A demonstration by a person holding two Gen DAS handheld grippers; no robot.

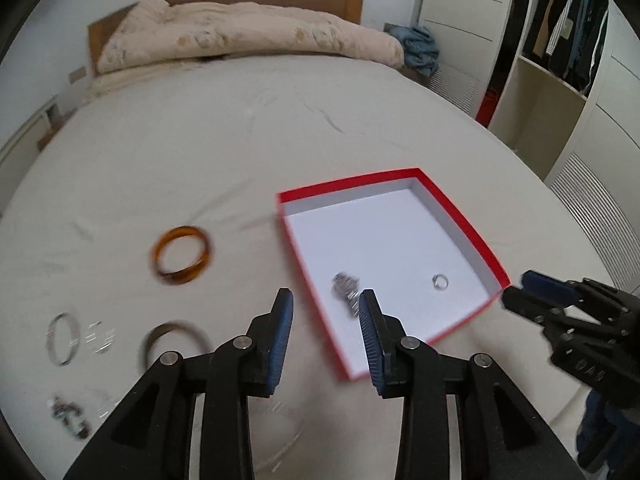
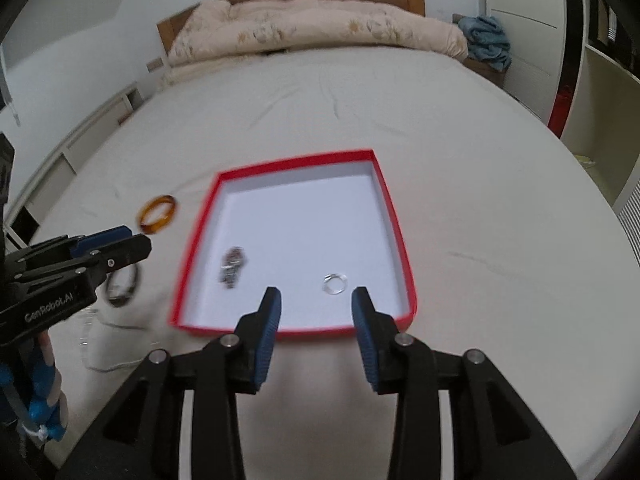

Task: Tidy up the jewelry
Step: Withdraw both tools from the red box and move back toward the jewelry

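Bedroom setting; work surface: bed (image 1: 200,152) under a pale, slightly creased sheet.

Red box (image 1: 348,182): open-topped, white inside, flat on the sheet ahead of both tools.

Left gripper (image 1: 326,294): above the box's near left edge, jaws apart, nothing between them. Right gripper (image 2: 316,292): above the box's near edge, jaws likewise apart and empty.

Loose on the sheet, left of the box: amber bangle (image 1: 180,275), dark bangle (image 1: 172,325), silver bangle (image 1: 51,340). Smaller pieces at lower left too blurred to identify.

Already in the box: beaded bracelet (image 1: 346,290) near the left wall, small ring (image 2: 326,285) towards the front.

Probable step in hand: fetch of the next loose piece.

1. Select the amber bangle, well apart from its neighbours.
2. Descend from above; straddle one side of the band, not the whole hoop.
3. Press lightly; expect the sheet to yield.
4. Close squarely on the band.
5. Lift clear of the box wall before crossing.
6. Release low over bare box floor, away from bracelet and ring.
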